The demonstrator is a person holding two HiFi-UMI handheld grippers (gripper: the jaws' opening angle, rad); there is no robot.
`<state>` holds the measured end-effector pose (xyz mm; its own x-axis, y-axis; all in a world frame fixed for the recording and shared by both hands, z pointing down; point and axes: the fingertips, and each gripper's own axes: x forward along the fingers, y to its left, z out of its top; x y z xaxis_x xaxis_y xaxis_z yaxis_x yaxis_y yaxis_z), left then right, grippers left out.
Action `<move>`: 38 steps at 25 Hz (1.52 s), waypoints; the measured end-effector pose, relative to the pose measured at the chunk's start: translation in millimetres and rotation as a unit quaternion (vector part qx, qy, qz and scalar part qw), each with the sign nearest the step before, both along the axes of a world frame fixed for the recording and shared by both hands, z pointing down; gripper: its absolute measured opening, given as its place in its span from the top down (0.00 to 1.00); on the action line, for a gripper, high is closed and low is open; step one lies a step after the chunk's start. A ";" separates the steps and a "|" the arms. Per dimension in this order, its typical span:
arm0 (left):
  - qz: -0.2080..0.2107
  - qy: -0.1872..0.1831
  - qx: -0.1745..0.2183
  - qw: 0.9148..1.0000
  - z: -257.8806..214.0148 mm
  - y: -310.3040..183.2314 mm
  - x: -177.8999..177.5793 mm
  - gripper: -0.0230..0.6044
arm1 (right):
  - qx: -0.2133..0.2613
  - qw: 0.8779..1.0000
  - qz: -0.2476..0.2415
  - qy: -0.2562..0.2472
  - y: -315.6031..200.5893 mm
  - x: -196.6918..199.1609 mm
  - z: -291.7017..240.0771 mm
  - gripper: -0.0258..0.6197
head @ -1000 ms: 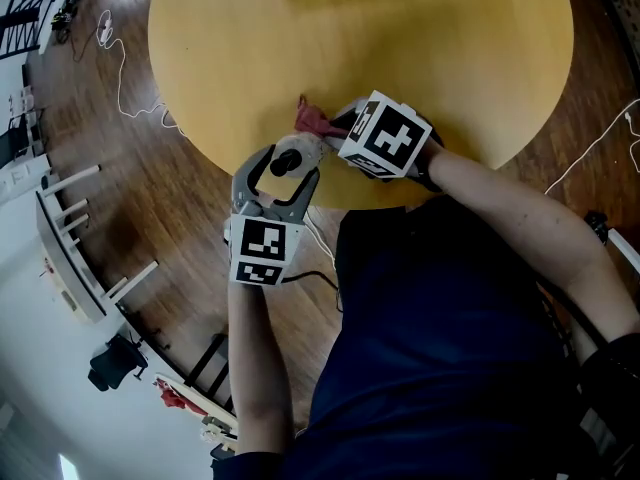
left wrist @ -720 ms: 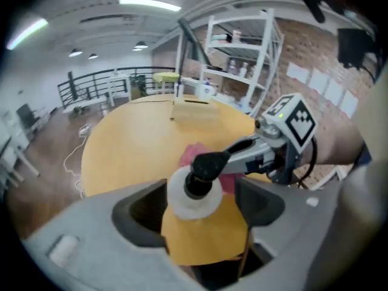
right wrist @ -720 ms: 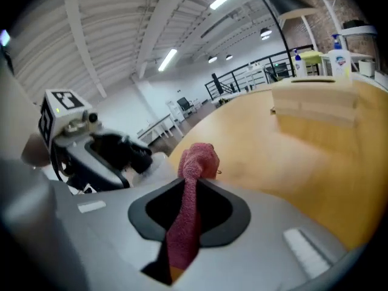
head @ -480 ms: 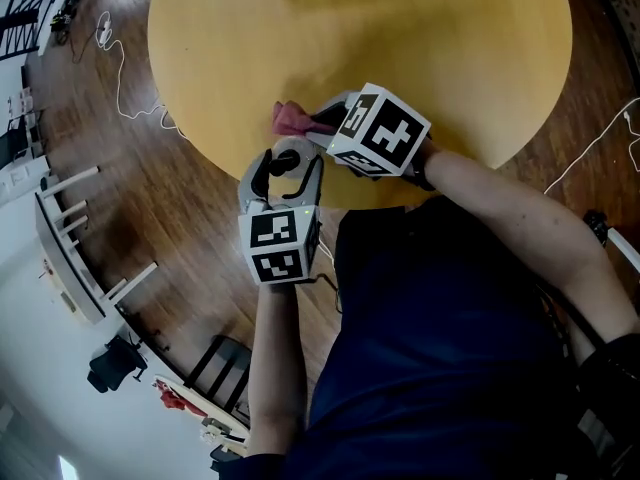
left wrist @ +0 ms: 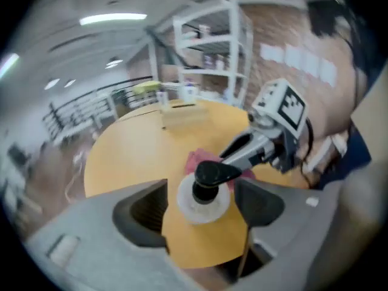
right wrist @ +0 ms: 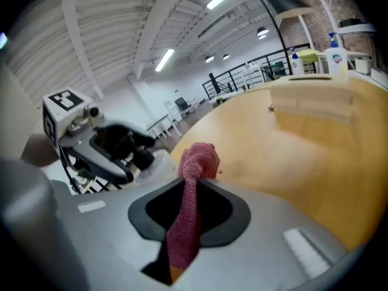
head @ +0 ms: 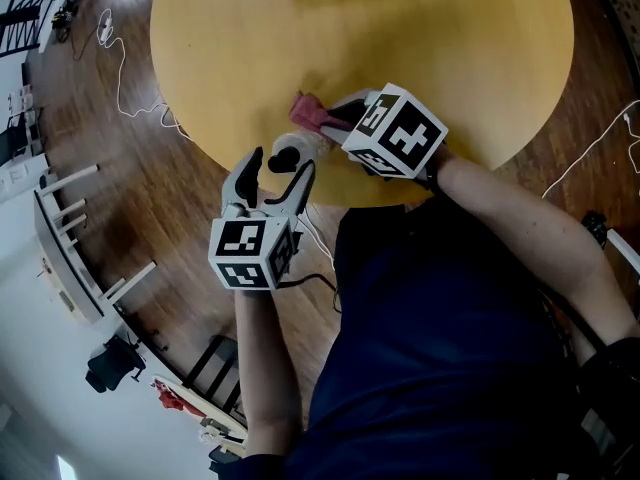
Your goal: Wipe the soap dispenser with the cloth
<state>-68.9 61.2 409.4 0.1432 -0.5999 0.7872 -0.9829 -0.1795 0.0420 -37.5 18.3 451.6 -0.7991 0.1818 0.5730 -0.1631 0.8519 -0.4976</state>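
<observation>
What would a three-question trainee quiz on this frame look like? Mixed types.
1. True or false: the cloth lies loose on the table.
2. Between the jaws of the left gripper stands: A dispenser; B cloth; C nothing.
3. What colour is the pump?

Key:
1. False: the right gripper jaws clamp it.
2. A. Those jaws are opening, clear of its sides.
3. Black.

Soap dispenser (head: pixel 287 158) on the table (head: pixel 450 38) near its front edge, cloth (head: pixel 309 111) just behind it
</observation>
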 end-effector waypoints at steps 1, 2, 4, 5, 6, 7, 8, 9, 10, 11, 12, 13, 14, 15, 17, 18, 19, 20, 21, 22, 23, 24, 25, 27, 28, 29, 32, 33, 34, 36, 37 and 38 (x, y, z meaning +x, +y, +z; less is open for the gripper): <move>-0.061 0.032 0.005 0.998 -2.0 0.5 1.6 0.41 | 0.000 1.000 0.005 -0.024 -3.9 -5.6 -14.1 0.86; -0.094 0.041 0.006 0.995 0.0 1.2 3.9 0.41 | -0.001 0.999 0.002 -0.044 -4.7 -11.3 -24.9 0.86; -0.100 0.009 0.000 0.995 9.0 1.9 6.6 0.41 | -0.009 0.998 -0.011 -0.065 0.4 -20.1 -34.0 0.86; -0.090 -0.014 -0.005 0.996 13.7 1.3 5.4 0.42 | -0.013 0.998 -0.012 -0.066 2.4 -21.4 -31.7 0.86; -0.076 -0.035 -0.010 0.996 17.6 0.1 3.9 0.44 | -0.019 0.998 -0.008 -0.061 2.6 -20.4 -25.6 0.86; -0.056 -0.049 -0.014 0.997 20.5 -1.7 3.3 0.47 | -0.026 0.998 -0.001 -0.052 2.3 -17.7 -16.9 0.86; -0.026 -0.059 -0.016 0.998 22.1 -3.6 3.4 0.47 | -0.031 0.999 0.005 -0.040 2.7 -14.5 -7.3 0.86; 0.012 -0.066 -0.017 0.998 22.2 -5.4 3.8 0.47 | -0.035 0.999 0.009 -0.027 4.1 -11.4 1.4 0.86; 0.058 -0.070 -0.016 0.996 21.4 -6.8 4.6 0.47 | -0.038 0.999 0.010 -0.014 6.4 -8.2 8.5 0.86; 0.109 -0.074 -0.015 0.991 20.4 -7.7 5.9 0.47 | -0.042 0.999 0.009 0.000 9.3 -4.7 14.7 0.86; 0.158 -0.078 -0.017 0.984 20.1 -8.0 7.3 0.47 | -0.047 0.999 0.003 0.016 13.0 -0.6 22.0 0.86; 0.199 -0.083 -0.020 0.976 21.0 -7.8 7.8 0.47 | -0.051 0.998 -0.007 0.034 17.2 3.6 31.1 0.86; 0.222 -0.089 -0.027 0.971 22.7 -7.6 6.4 0.47 | -0.055 0.997 -0.017 0.050 21.2 7.4 41.3 0.86; 0.220 -0.094 -0.034 0.970 24.4 -7.3 3.0 0.46 | -0.057 0.996 -0.025 0.064 24.0 10.1 50.3 0.86; 0.136 -0.072 -0.041 0.987 23.8 -4.7 -5.8 0.40 | -0.057 0.995 -0.021 0.076 22.5 12.2 54.8 0.86; 0.064 -0.040 -0.034 0.997 20.2 -2.5 -8.0 0.40 | -0.052 0.996 -0.009 0.074 17.2 11.5 48.5 0.86; -0.011 -0.001 -0.021 1.000 14.2 -0.7 -7.0 0.40 | -0.046 0.997 0.004 0.061 10.4 8.9 37.0 0.86; -0.072 0.027 -0.007 0.997 7.6 0.2 -3.5 0.40 | -0.041 0.998 0.016 0.039 3.7 4.5 21.1 0.86; -0.107 0.034 0.006 0.994 2.9 0.5 0.2 0.40 | -0.040 0.999 0.023 0.011 -1.5 -1.4 3.3 0.86; -0.119 0.020 0.016 0.993 1.2 0.4 2.0 0.40 | -0.041 0.999 0.025 -0.017 -4.5 -8.0 -12.9 0.86; -0.116 -0.003 0.022 0.993 2.1 -0.2 1.3 0.40 | -0.041 0.998 0.020 -0.037 -4.8 -14.8 -25.2 0.86; -0.105 -0.026 0.022 0.994 4.5 -1.2 -1.3 0.40 | -0.042 0.998 0.014 -0.048 -3.4 -20.9 -32.3 0.86; -0.095 -0.042 0.017 0.994 7.2 -2.5 -4.2 0.41 | -0.043 0.998 0.012 -0.050 -1.8 -25.3 -34.1 0.86; -0.067 -0.055 0.006 0.996 11.7 -5.7 -6.9 0.47 | -0.050 0.998 0.018 -0.032 0.0 -25.5 -24.1 0.86; -0.042 -0.059 0.005 0.997 13.2 -7.7 -5.6 0.47 | -0.054 0.998 0.020 -0.015 1.6 -21.0 -13.2 0.86; -0.007 -0.062 0.006 0.998 14.7 -9.5 -2.9 0.47 | -0.055 0.998 0.017 0.006 4.7 -14.2 1.1 0.86; 0.138 -0.070 0.003 0.988 19.5 -9.0 7.5 0.47 | -0.061 0.995 -0.009 0.078 24.5 11.5 50.9 0.86; 0.179 -0.074 -0.004 0.981 21.1 -6.5 9.3 0.47 | -0.068 0.993 -0.013 0.092 31.5 17.3 61.1 0.86; 0.204 -0.079 -0.014 0.976 22.8 -3.9 8.8 0.47 | -0.073 0.993 -0.013 0.096 35.7 19.4 65.5 0.86; 0.185 -0.082 -0.031 0.979 23.2 -0.4 0.4 0.44 | -0.066 0.994 0.000 0.092 30.8 16.0 60.4 0.86; 0.139 -0.066 -0.029 0.988 19.7 0.3 -4.3 0.42 | -0.056 0.995 0.012 0.081 22.8 11.3 50.4 0.86; 0.074 -0.034 -0.020 0.996 13.4 0.2 -6.7 0.42 | -0.047 0.997 0.026 0.062 13.5 5.0 35.5 0.86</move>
